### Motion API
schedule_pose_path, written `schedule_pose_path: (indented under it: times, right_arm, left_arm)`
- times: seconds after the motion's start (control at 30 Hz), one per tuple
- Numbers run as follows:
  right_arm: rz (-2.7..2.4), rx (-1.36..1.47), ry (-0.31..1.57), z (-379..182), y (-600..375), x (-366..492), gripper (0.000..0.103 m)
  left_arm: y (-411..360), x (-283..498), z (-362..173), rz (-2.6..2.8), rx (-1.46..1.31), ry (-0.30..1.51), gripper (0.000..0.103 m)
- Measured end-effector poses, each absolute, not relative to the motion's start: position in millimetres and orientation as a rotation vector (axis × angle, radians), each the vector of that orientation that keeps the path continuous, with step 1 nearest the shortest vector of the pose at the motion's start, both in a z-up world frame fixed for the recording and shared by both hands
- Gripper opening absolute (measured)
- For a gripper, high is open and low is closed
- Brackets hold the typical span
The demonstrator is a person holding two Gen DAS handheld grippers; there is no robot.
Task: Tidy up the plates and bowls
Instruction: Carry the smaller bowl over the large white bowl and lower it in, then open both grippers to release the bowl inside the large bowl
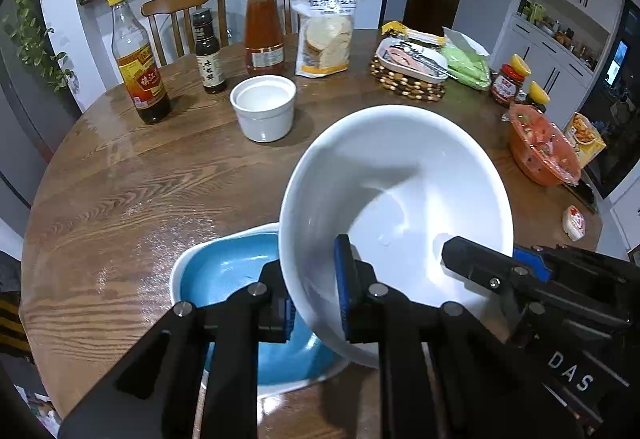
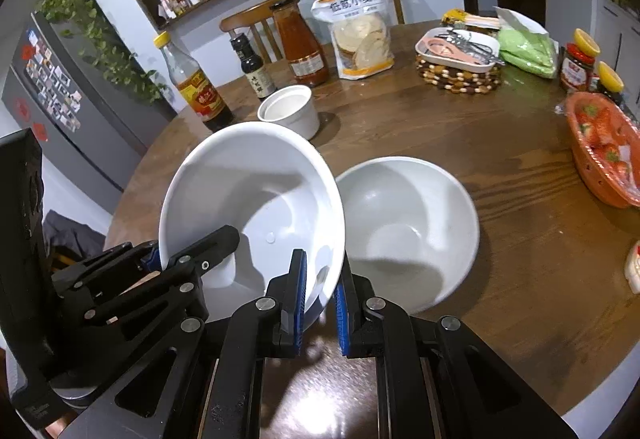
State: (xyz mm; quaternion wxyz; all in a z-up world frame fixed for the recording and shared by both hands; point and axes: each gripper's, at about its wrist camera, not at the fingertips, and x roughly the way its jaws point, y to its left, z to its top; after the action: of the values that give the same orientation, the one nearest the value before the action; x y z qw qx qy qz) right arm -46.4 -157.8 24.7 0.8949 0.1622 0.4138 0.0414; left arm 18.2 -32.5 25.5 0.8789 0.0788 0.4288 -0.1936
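A large white bowl (image 1: 396,179) is held tilted above the table, gripped on opposite rims by both grippers. My left gripper (image 1: 312,299) is shut on its near-left rim. My right gripper (image 2: 320,303) is shut on its right rim and shows in the left wrist view (image 1: 480,263). In the right wrist view the same bowl (image 2: 248,191) hangs left of a second white bowl (image 2: 408,227) resting on the table. A blue dish with a white rim (image 1: 224,271) lies under the held bowl. A small white ramekin (image 1: 264,107) stands farther back.
Round wooden table (image 1: 120,191). At the back stand a vinegar bottle (image 1: 136,63), a dark sauce bottle (image 1: 208,55), a red sauce jar (image 1: 264,35) and a flour bag (image 1: 326,31). A cutlery dish on a trivet (image 1: 412,67) and an orange strawberry basket (image 1: 540,143) lie right.
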Motion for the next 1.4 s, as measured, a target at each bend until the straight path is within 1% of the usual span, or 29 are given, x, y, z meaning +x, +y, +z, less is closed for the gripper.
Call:
schedule_pose_path:
  times: [0.27,0.63,0.87,1.13,1.17,1.2,1.33,1.37,1.4]
  right_arm:
    - [0.049,0.352,0.883,15.0,-182.4,-59.5,0.015]
    - [-0.004,0.367,0.933,-2.4,-210.9,-41.2,0.015]
    - [-0.002,0.378,0.994,-20.3,-218.2,-26.3,0.015]
    - [-0.019,0.369,1.003,-23.9,-220.2,-12.5,0.015]
    - [-0.023,0.367,1.008,-24.6,-220.9,-11.0,0.015]
    - [-0.03,0.363,1.009,-24.4,-221.6,-10.0,0.015]
    - [-0.061,0.352,0.984,-17.6,-226.9,-12.9,0.015]
    - [-0.068,0.356,0.979,-15.6,-229.5,-14.0,0.015]
    - [-0.07,0.36,0.974,-14.0,-231.8,-14.7,0.015]
  left_arm:
    - [-58.0,7.4,18.0,-0.451,0.165,0.931,0.016]
    - [-91.6,32.7,-0.6,-0.5,0.158,1.024,0.016]
    - [-98.4,45.8,-16.9,-0.497,0.156,1.085,0.015]
    - [-99.3,62.3,-30.4,-0.463,0.176,1.126,0.014]
    - [-99.8,63.5,-30.9,-0.46,0.18,1.125,0.015]
    - [-99.9,64.4,-31.0,-0.459,0.183,1.121,0.017]
    - [-99.4,66.9,-29.1,-0.452,0.19,1.107,0.017]
    - [-99.6,67.9,-28.0,-0.454,0.188,1.105,0.019]
    - [-99.7,68.7,-27.2,-0.455,0.184,1.105,0.024]
